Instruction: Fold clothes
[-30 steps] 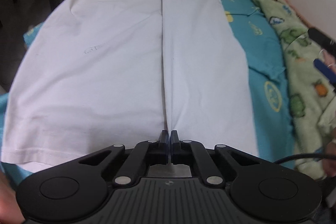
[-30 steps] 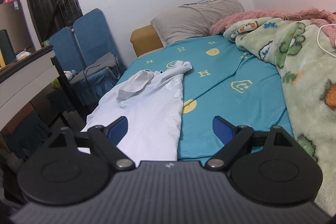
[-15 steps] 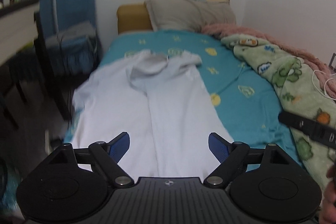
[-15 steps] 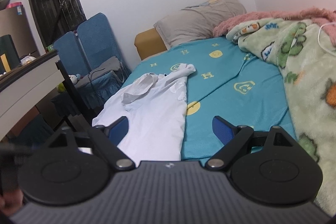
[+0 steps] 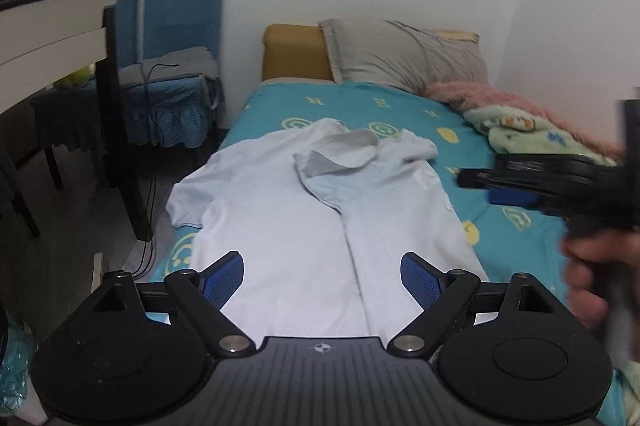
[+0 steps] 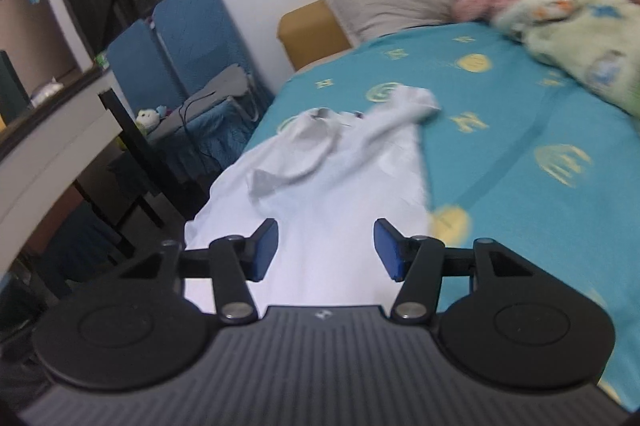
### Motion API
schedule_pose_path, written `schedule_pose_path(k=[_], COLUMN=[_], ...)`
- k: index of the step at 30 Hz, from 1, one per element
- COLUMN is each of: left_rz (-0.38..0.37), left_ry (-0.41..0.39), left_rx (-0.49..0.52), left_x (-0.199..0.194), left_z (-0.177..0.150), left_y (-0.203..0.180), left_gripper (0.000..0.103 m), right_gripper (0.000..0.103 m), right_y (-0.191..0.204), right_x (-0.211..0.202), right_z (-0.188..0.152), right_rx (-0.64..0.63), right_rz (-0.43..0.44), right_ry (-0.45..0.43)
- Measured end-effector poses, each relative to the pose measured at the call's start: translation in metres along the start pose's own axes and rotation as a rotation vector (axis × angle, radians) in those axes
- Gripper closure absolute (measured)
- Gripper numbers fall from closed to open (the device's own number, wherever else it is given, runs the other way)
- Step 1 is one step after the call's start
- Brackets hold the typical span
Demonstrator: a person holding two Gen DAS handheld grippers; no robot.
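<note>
From the left wrist view, my left claw (image 5: pixel 322 276) hangs spread wide above the near end of the white shirt (image 5: pixel 280 226), gripping nothing. The risk I see here is the shirt's left side: one sleeve and part of the body reach right to the bed (image 5: pixel 520 238) edge, so a careless pull on the hem could drag the cloth off toward the floor. The right claw (image 5: pixel 492 182) sits in from the side with a hand (image 5: pixel 592 274) behind it, and if both come down close together they may knock into each other. The shirt lies lengthwise on the teal sheet, collar toward the pillow (image 5: pixel 404 54), with a long line running from collar to hem; the right part looks laid over toward the middle, the left sleeve spread out flat.

From the right wrist view, my right claw (image 6: pixel 326 250) is released too, its pads apart over the shirt (image 6: pixel 340 194) with nothing between them. The picture is smeared by motion, so I cannot judge its height over the cloth, and closing blind could pinch two layers and spoil the lie. The collar (image 6: pixel 296 162) is rumpled, and the far sleeve trails in a bunch across the sheet.
</note>
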State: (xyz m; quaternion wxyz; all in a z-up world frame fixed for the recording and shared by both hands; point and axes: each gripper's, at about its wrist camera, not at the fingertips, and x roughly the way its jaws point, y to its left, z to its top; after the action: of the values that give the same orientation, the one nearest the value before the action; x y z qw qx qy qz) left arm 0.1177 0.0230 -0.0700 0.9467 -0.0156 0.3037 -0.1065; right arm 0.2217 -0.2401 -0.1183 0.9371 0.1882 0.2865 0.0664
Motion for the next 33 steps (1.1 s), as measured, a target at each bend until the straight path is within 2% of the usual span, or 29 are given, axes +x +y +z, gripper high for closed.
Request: schedule_pose_path(k=[4, 7, 9, 11, 12, 13, 15, 19, 27, 33], left_rz=[0.046, 0.046, 0.042, 0.069, 0.079, 0.086, 0.064, 0.013, 0.056, 0.058], left_ry=[0.019, 0.056, 0.080, 0.075, 0.071, 0.071, 0.083, 0.123, 0.107, 0.113], left_rx=[-0.015, -0.056, -0.088, -0.065, -0.044, -0.033, -0.057, -0.143, -0.197, -0.185], left_x=[0.015, 0.031, 0.041, 0.045, 0.047, 0.047, 0.050, 0.057, 0.051, 0.051], left_z=[0.001, -0.001, -0.002, -0.002, -0.002, -0.003, -0.004, -0.009, -0.008, -0.008], left_y=[0.022, 0.037, 0.045, 0.044, 0.042, 0.039, 0.039, 0.048, 0.063, 0.060], left_gripper=[0.015, 0.015, 0.015, 0.015, 0.015, 0.015, 0.015, 0.015, 0.015, 0.015], right_gripper=[0.047, 0.047, 0.047, 0.047, 0.050, 0.062, 0.077, 0.094, 0.098, 0.095], right_y=[0.015, 0.018, 0.016, 0.018, 0.020, 0.022, 0.030, 0.046, 0.090, 0.068], right_x=[0.091, 0.148, 0.177, 0.197, 0.206, 0.214, 0.230, 0.252, 0.279, 0.255], right_z=[0.025, 0.034, 0.038, 0.040, 0.041, 0.042, 0.045, 0.055, 0.067, 0.072], right_rx=[0.014, 0.074, 0.117, 0.139, 0.139, 0.136, 0.096, 0.035, -0.172, -0.123], right_rz=[0.006, -0.009, -0.015, -0.013, -0.017, -0.022, -0.066, -0.133, -0.133, -0.216], right_ry=[0.028, 0.037, 0.036, 0.023, 0.026, 0.030, 0.051, 0.072, 0.064, -0.013])
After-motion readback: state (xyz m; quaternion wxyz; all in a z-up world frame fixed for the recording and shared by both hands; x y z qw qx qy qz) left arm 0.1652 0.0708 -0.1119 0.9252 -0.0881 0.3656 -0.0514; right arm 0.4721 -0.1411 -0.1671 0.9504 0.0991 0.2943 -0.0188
